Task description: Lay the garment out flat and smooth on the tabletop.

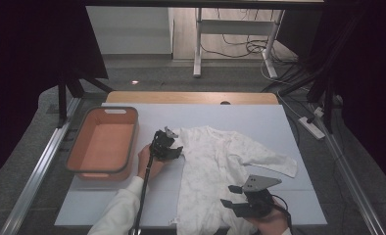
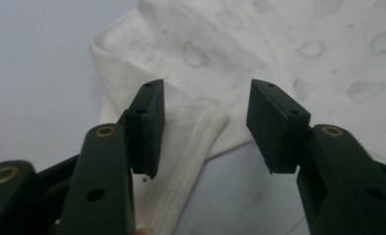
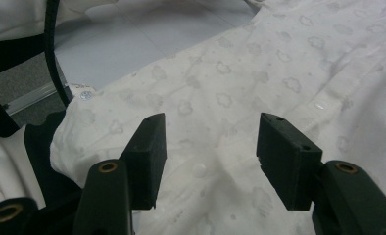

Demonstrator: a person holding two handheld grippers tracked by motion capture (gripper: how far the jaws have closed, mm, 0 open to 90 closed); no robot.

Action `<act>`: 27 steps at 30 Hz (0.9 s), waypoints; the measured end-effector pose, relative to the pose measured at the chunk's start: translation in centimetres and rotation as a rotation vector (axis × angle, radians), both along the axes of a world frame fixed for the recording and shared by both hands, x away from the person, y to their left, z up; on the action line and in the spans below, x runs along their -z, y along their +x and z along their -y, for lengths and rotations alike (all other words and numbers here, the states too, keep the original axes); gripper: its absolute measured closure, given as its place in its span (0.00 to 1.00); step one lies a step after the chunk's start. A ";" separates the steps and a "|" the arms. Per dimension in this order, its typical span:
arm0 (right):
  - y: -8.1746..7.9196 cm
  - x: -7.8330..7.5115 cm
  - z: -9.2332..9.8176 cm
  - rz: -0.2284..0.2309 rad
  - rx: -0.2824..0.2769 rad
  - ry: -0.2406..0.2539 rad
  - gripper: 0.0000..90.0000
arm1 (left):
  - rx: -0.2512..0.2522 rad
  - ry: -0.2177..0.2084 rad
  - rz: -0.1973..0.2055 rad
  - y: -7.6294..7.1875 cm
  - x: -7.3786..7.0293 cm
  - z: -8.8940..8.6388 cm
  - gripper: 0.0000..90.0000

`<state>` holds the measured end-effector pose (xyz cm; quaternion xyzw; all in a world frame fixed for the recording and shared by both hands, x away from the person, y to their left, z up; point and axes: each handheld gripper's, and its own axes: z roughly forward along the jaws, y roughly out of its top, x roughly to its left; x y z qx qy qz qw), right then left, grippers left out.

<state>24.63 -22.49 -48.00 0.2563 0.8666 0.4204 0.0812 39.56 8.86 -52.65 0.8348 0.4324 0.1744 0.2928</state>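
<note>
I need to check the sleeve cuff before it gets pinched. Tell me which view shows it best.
The left gripper view: the cuff, with its stitched hem, lies close up between the open jaws of the left tool. The high view shows that sleeve largely hidden by the tool. The right gripper view shows the garment's body and snaps.

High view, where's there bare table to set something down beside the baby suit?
Bare sheet lies behind the baby suit and past its spread sleeve. The orange bin holds nothing. It is crowded at the suit's left shoulder with the left gripper, and near the right gripper.
</note>
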 end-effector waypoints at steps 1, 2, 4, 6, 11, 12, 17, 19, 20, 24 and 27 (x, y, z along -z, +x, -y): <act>0.0 0.0 0.0 0.002 0.000 -0.001 0.50 | -0.002 0.009 -0.007 0.1 0.2 0.0 0.57; 0.0 0.0 0.0 0.002 0.000 -0.001 0.50 | -0.003 0.008 -0.013 0.1 0.4 0.0 0.59; 0.0 -0.1 0.1 0.003 0.000 0.000 0.50 | -0.002 -0.026 -0.025 0.2 0.4 -0.3 0.68; 0.1 -0.2 0.2 0.006 0.003 0.003 0.50 | 0.002 -0.025 -0.027 0.2 0.3 -0.4 0.84; 0.2 -0.4 0.5 0.011 0.017 0.010 0.49 | 0.026 -0.052 -0.011 -0.3 -1.0 -0.8 0.94; 0.2 -0.5 0.6 0.012 0.019 0.012 0.49 | 0.027 -0.060 -0.002 -0.5 -1.4 -0.9 0.94; 0.2 -0.6 0.7 0.015 0.021 0.014 0.49 | 0.029 -0.155 0.042 -1.3 -5.0 -2.2 0.94; 0.3 -0.6 0.8 0.015 0.022 0.014 0.49 | 0.021 -0.180 0.055 -1.5 -5.9 -2.8 0.94; 0.3 -0.6 0.8 0.015 0.022 0.014 0.49 | 0.012 -0.193 0.061 -1.6 -6.4 -3.2 0.94; 0.3 -0.6 0.7 0.014 0.022 0.015 0.49 | -0.030 -0.247 0.065 -1.6 -7.4 -5.1 0.94; 0.3 -0.6 0.8 0.013 0.024 0.014 0.48 | -0.064 -0.281 0.058 -1.3 -7.5 -6.3 0.94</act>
